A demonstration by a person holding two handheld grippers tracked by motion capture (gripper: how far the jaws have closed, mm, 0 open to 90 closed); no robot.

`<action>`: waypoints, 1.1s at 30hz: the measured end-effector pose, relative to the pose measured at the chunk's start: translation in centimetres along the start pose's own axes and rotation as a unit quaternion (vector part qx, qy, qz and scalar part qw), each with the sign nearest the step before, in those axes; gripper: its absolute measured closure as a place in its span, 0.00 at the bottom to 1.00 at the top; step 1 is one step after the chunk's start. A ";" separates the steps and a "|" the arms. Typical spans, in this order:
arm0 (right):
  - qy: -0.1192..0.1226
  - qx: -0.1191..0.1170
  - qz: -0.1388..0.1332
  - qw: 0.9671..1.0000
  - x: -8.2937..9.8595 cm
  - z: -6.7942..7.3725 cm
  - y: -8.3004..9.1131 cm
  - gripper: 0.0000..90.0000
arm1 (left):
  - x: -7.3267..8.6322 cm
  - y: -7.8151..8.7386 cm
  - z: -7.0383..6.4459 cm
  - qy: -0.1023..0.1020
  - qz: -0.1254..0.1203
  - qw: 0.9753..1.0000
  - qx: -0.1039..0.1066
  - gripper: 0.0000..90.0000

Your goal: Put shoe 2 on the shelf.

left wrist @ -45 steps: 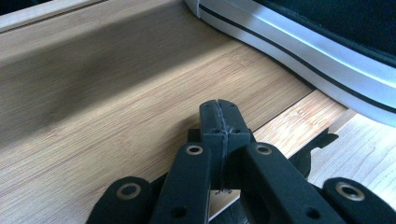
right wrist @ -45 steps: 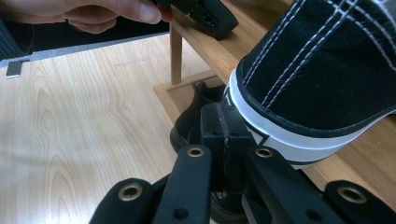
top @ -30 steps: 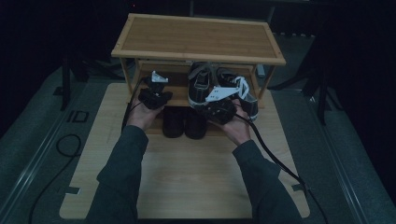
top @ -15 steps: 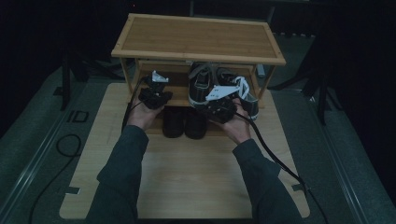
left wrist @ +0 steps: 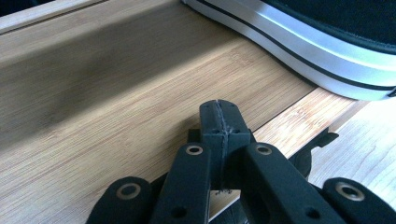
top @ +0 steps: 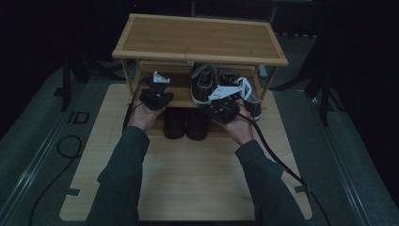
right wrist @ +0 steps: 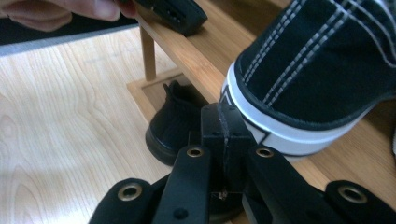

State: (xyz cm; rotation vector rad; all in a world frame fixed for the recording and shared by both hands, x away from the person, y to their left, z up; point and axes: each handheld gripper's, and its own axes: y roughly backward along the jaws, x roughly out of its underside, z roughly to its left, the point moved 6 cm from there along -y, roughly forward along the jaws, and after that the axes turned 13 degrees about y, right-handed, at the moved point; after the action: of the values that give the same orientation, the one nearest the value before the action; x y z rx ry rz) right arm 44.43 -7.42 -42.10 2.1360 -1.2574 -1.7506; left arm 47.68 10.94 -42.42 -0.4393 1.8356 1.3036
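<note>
A bamboo shoe rack (top: 197,40) stands at the far side of the table. A pair of black sneakers (top: 205,84) with white soles sits on its middle shelf. A pair of plain black shoes (top: 186,123) stands below them. My left gripper (top: 156,94) is shut and empty, its jaws (left wrist: 219,116) low over the middle shelf board (left wrist: 116,93), left of a sneaker's white sole (left wrist: 327,51). My right gripper (top: 221,104) is shut and empty too, its jaws (right wrist: 223,123) close against the heel of a sneaker (right wrist: 317,70), with a black shoe (right wrist: 175,126) beneath.
The rack's top shelf (top: 254,47) overhangs both grippers. Pale wooden tabletop (top: 197,179) lies between the forearms. Cables (top: 277,160) trail from the grippers across the table. In the right gripper view, the other hand (right wrist: 56,11) and its gripper (right wrist: 177,14) sit by the shelf edge.
</note>
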 end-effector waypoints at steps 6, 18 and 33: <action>0.009 -0.009 0.002 1.000 0.0 0.5 0.9 0.99 | 0.0 0.0 0.1 0.003 -0.001 1.000 0.005 1.00; 0.018 -0.042 0.012 0.999 1.7 1.6 2.7 0.97 | -0.1 0.0 0.4 0.017 0.004 1.000 0.020 1.00; 0.019 -0.048 0.017 0.999 4.3 1.3 6.6 0.97 | -0.2 0.0 0.2 0.006 0.008 1.000 0.009 1.00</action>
State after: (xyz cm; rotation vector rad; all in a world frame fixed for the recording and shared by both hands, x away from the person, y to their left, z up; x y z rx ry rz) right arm 39.88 -13.96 -42.15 2.0728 -1.1676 -1.7121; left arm 47.93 11.08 -42.27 -0.4245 1.8617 1.2966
